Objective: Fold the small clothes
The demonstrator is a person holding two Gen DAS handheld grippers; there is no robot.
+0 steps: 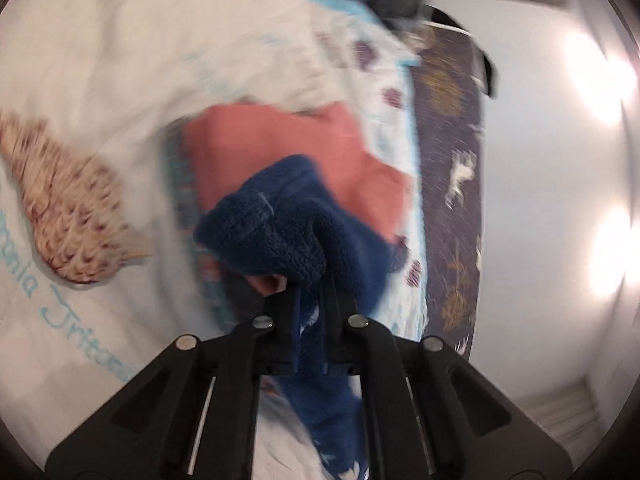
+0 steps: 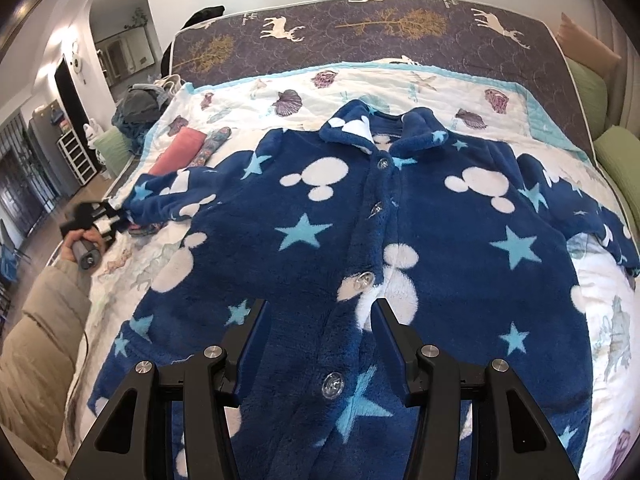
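A dark blue fleece jacket [image 2: 420, 232] with white mouse heads and light blue stars lies front up, buttoned, on the bed. My left gripper [image 1: 310, 292] is shut on the cuff of its sleeve [image 1: 276, 224], which bunches up in front of the camera; it also shows in the right wrist view [image 2: 116, 216], holding the sleeve out at the bed's left edge. My right gripper [image 2: 320, 312] is open and hovers over the jacket's lower front, near the button line.
A white quilt [image 2: 248, 96] with seashell prints covers the bed over a dark mattress [image 2: 360, 36] with deer prints. A folded pink cloth [image 2: 176, 152] and a patterned roll [image 2: 214, 142] lie at the left. Green pillows [image 2: 620, 160] sit at the right.
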